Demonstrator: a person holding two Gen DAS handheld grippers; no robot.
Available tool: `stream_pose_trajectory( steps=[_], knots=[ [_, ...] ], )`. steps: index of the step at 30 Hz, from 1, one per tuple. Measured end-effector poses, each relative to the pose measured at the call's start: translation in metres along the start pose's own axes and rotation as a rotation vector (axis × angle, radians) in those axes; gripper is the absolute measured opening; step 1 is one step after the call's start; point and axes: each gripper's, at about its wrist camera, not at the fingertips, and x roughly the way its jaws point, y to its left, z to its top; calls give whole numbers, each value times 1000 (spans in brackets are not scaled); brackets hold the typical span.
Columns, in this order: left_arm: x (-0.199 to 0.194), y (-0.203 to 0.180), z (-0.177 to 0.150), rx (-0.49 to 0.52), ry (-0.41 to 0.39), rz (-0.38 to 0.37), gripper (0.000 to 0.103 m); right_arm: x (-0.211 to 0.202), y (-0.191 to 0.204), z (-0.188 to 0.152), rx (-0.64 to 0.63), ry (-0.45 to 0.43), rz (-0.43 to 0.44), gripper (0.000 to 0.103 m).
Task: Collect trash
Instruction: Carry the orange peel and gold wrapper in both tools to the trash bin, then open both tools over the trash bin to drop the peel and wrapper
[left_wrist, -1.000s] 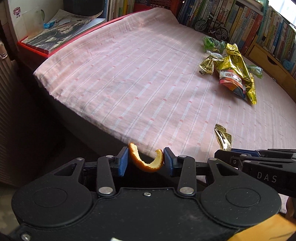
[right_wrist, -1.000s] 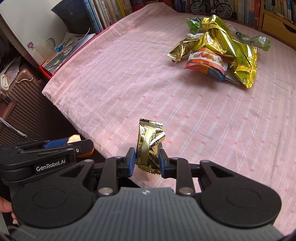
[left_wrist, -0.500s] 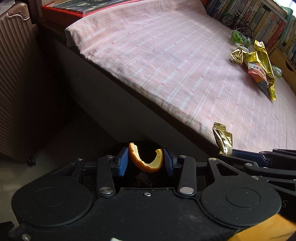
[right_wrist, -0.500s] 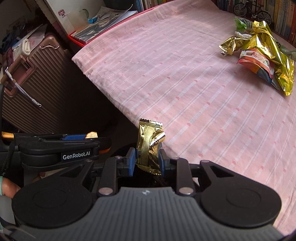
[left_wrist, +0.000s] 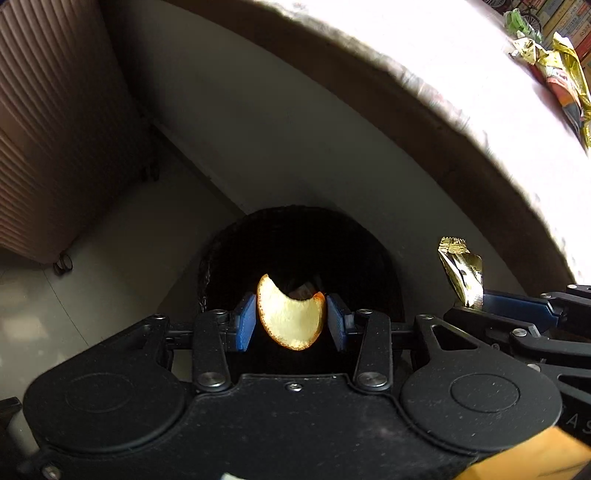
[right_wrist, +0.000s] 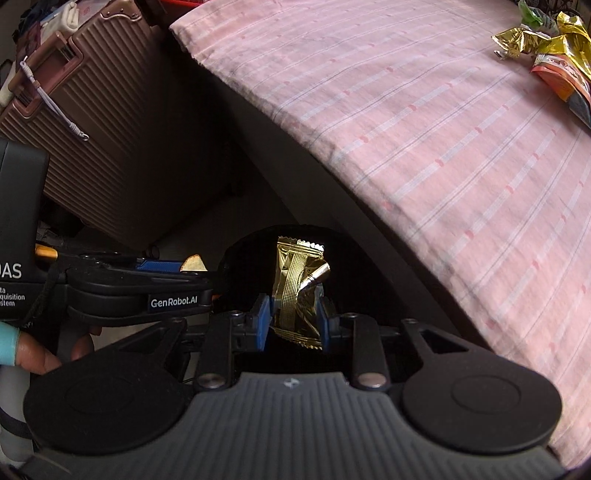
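Peel (left_wrist: 290, 321) in left claw (left_wrist: 291, 319), wrapper (right_wrist: 299, 291) in right claw (right_wrist: 293, 321)

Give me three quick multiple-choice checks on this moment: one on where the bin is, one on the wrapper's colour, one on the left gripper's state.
1. Where is the bin?
A. On the bed
B. On the floor beside the bed, beyond both grippers
C. On top of the suitcase

2. What colour is the wrapper in the right gripper?
A. Gold
B. Blue
C. White

3. What is the state of the left gripper?
A. Open and empty
B. Shut on a book
C. Shut on the peel

Key:
1 B: its dark opening sits low on the floor against the bed side, ahead of both sets of fingers.
2 A: shiny gold foil shows between the blue pads.
3 C: the curved orange peel is pinched between the two pads.
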Motion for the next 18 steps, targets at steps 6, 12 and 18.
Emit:
stream_pose_trajectory(
  steps=[6,12,18],
  knots=[
    [36,5,-19,12,44,1,39,37,3,-20,-43,44,-27,33],
    [57,6,-29,-2,68,-6,40,70,-1,-31,-45,88,-53,39],
    [53,9,-28,0,62,-18,55,68,-5,-28,10,72,-66,60]
  ],
)
